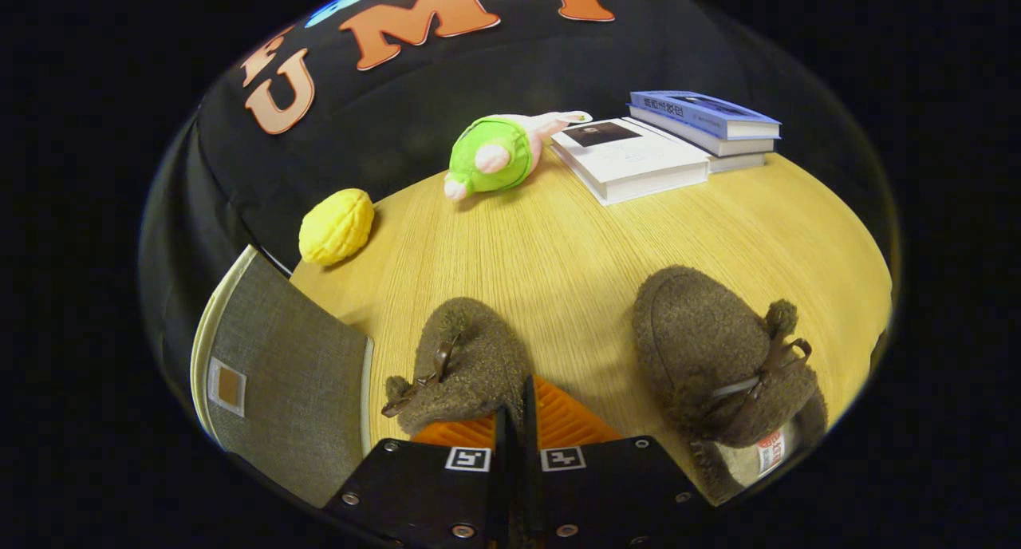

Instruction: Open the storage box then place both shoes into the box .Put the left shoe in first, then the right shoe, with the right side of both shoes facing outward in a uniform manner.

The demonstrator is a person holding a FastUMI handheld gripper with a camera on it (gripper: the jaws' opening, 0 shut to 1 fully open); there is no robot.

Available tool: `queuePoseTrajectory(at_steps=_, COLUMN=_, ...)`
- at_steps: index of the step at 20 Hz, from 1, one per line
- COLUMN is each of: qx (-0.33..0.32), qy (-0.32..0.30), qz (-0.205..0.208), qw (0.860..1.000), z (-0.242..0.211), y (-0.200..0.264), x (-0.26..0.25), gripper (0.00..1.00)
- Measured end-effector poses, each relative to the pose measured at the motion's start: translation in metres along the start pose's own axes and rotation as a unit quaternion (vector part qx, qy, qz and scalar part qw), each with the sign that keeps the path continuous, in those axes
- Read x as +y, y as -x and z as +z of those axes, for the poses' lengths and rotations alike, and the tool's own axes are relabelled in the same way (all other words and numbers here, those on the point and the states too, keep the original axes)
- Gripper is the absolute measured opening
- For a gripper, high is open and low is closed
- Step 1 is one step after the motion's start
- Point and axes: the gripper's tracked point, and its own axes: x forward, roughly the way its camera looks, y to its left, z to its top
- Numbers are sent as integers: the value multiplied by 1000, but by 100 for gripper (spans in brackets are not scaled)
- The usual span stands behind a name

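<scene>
Two brown fuzzy slippers with small bows are on the wooden table. One slipper is right at my gripper, and its edge runs down between the two fingers. The fingers are pressed close together on that edge, and the slipper covers part of one pad. The other slipper lies on the table to the right of the fingers, with its opening and a label toward me. The grey fabric storage box stands just left of the fingers, showing a flat grey panel with a cream rim. Its inside is hidden.
Beyond the slippers, a yellow textured toy lies near the table's far left edge. A green and pink plush sits at the back. A white book and a stack of blue books lie at the back right.
</scene>
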Motion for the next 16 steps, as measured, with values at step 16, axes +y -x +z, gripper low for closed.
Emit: queuePoseTrajectory(at_steps=16, qx=-47, qy=-65, qz=105, qw=991, z=72, y=120, x=117, gripper=4)
